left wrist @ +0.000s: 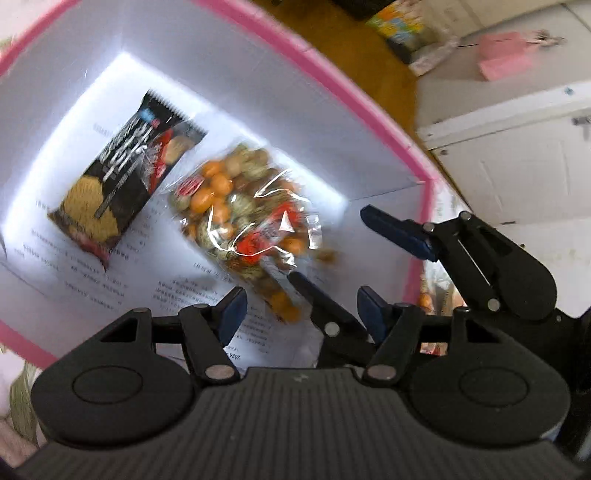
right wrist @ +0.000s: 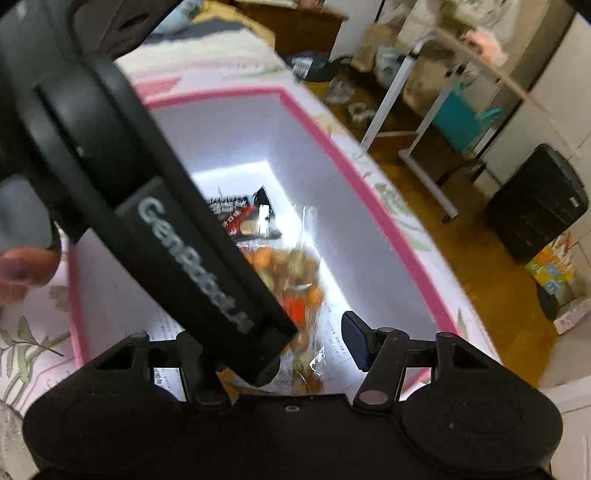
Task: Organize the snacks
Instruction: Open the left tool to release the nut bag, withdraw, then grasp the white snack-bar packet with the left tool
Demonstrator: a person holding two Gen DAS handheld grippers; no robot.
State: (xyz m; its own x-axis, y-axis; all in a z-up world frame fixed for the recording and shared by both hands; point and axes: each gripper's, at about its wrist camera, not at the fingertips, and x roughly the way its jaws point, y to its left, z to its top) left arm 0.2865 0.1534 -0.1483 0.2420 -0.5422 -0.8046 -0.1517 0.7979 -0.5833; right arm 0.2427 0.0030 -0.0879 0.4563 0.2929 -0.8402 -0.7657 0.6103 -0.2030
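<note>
A white box with a pink rim (left wrist: 332, 74) (right wrist: 332, 140) holds two snacks on printed paper sheets (left wrist: 110, 288). A black cracker packet (left wrist: 125, 177) (right wrist: 243, 218) lies at the far end. A clear bag of mixed orange and tan nuts (left wrist: 240, 221) (right wrist: 299, 280), blurred, lies nearer. My left gripper (left wrist: 303, 310) is open, and the bag's near end sits between its fingers without touching the blue pads. My right gripper (left wrist: 328, 243) (right wrist: 269, 332) is open too, with one finger (left wrist: 314, 295) over the bag's corner. In the right wrist view the left gripper's body (right wrist: 184, 251) hides the right gripper's left finger.
The box rests on a flowered bedspread (right wrist: 33, 343), where a hand (right wrist: 22, 269) shows at the left edge. Beyond the box are a wooden floor, a white cabinet (left wrist: 517, 166), a white table frame (right wrist: 417, 147), a black case (right wrist: 535, 206) and a colourful carton (left wrist: 399, 22).
</note>
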